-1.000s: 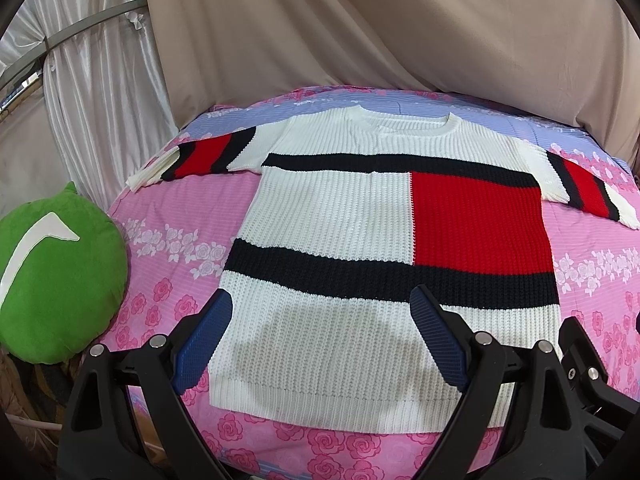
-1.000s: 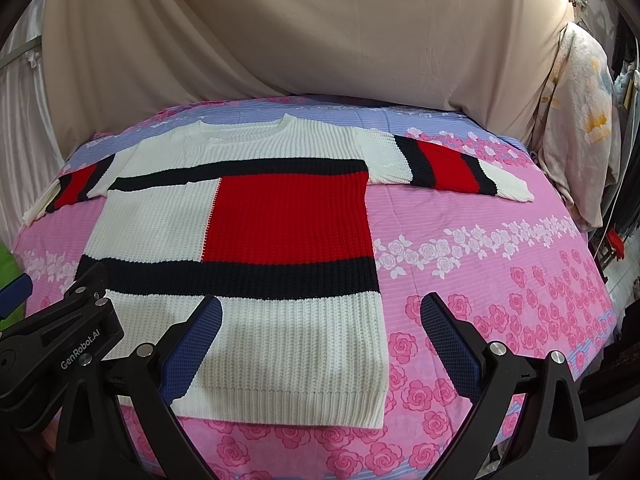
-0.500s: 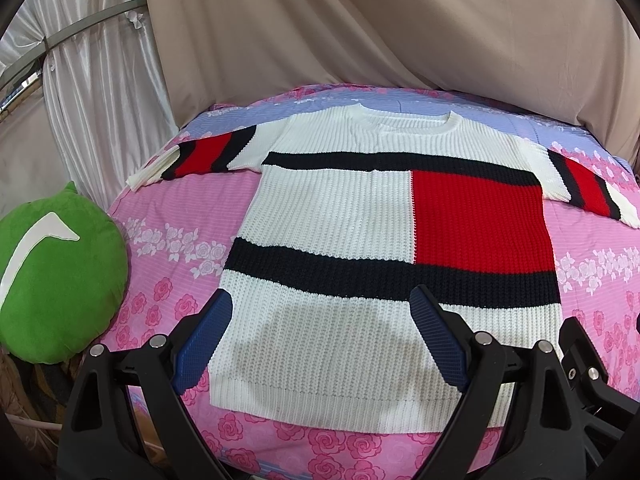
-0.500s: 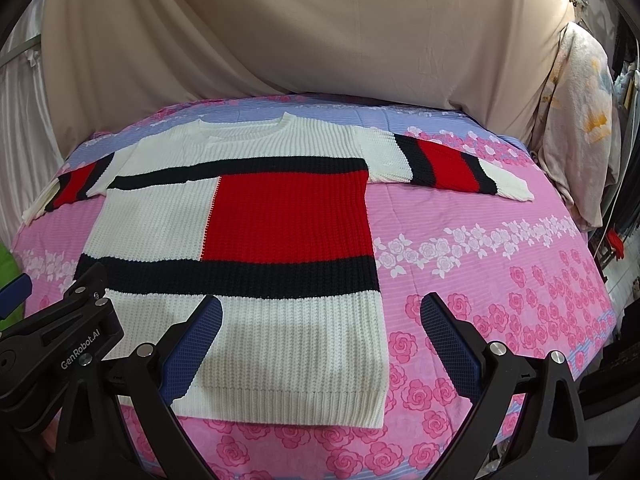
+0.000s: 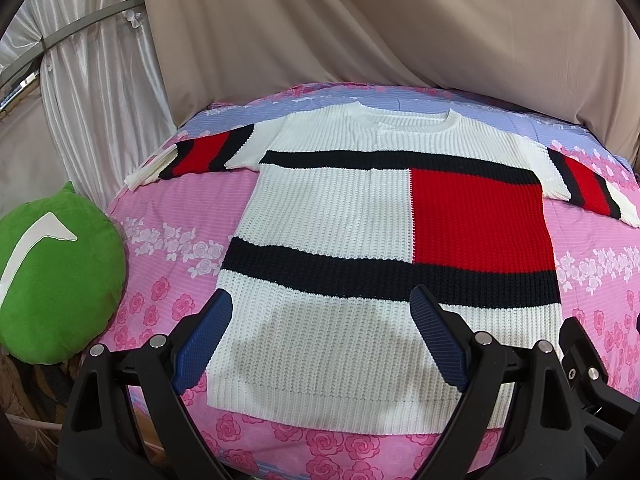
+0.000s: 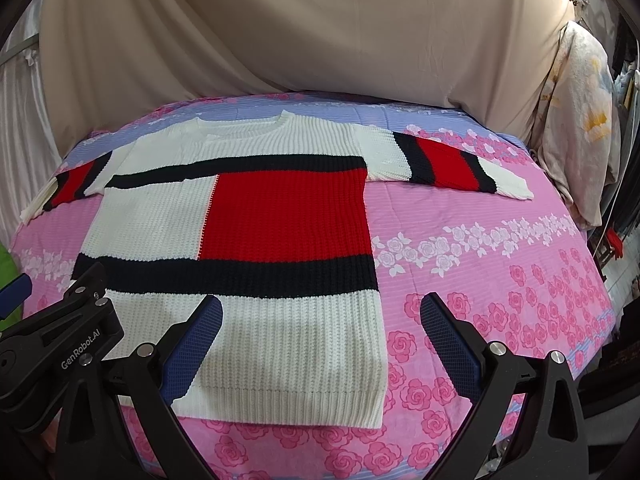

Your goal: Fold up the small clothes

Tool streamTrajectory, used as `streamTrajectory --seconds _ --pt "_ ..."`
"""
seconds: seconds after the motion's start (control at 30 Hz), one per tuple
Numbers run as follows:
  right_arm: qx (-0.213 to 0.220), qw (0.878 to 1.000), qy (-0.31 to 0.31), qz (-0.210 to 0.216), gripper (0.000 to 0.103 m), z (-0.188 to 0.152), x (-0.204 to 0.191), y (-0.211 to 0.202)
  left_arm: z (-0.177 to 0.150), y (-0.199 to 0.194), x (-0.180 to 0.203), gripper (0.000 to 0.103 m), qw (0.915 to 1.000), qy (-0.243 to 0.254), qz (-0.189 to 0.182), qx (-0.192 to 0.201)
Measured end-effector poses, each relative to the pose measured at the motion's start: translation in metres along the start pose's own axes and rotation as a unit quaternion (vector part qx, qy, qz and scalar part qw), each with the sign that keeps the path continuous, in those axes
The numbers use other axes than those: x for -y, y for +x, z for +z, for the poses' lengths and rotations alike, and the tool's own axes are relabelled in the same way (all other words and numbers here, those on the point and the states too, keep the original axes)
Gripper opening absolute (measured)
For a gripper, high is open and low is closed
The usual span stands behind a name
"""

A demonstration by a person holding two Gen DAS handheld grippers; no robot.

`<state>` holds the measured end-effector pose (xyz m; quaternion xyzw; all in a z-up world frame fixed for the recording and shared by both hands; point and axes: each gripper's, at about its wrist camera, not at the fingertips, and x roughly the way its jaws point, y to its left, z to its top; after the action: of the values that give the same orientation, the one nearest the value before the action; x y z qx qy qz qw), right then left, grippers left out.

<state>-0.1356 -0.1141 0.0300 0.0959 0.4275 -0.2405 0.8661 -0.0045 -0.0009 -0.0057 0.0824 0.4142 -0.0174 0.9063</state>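
A white knit sweater [image 5: 332, 216] with black bands and a red block lies flat, front up, on the pink floral bed; it also shows in the right wrist view [image 6: 280, 216]. Both sleeves are spread out sideways. My left gripper [image 5: 320, 300] is open and empty, hovering above the hem's left half. My right gripper [image 6: 320, 312] is open and empty above the hem's right corner, with its left finger over the knit. The left gripper's body [image 6: 60, 340] shows at the left of the right wrist view.
A green cushion [image 5: 52, 280] lies off the bed's left edge. A beige sheet [image 6: 300, 28] hangs behind the bed, white curtains [image 5: 92, 80] at far left. A pale floral cloth [image 6: 580, 128] hangs at the right. The pink bedspread [image 6: 500, 264] stretches right of the sweater.
Almost nothing has changed; both views have drifted very slightly, and both grippers stay open above the hem.
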Motion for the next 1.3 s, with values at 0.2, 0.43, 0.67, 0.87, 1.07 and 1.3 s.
streamTrajectory --seconds 0.2,0.43,0.67,0.87,1.07,1.3 --pt "-0.001 1.000 0.000 0.000 0.098 0.001 -0.001 0.001 0.001 0.001 0.004 0.088 1.0000 0.000 0.001 -0.003" --pt "-0.022 0.999 0.012 0.028 0.098 0.004 0.005 0.016 0.004 0.013 0.003 0.092 0.9992 -0.016 -0.026 -0.026" --pt "-0.050 0.987 0.138 0.064 0.098 0.019 0.093 0.070 0.016 0.033 -0.020 0.094 0.9948 -0.079 -0.037 -0.053" --pt "-0.024 0.957 0.285 0.057 0.098 0.067 0.242 0.144 0.023 0.055 -0.025 0.094 0.9943 -0.073 -0.009 -0.077" --pt "-0.034 0.923 0.382 0.003 0.098 0.101 0.347 0.226 0.028 0.075 -0.029 0.092 0.9918 -0.083 0.001 -0.097" --pt "-0.025 0.925 0.379 -0.014 0.077 0.130 0.381 0.294 0.035 0.092 -0.029 0.092 0.9907 -0.082 0.009 -0.108"
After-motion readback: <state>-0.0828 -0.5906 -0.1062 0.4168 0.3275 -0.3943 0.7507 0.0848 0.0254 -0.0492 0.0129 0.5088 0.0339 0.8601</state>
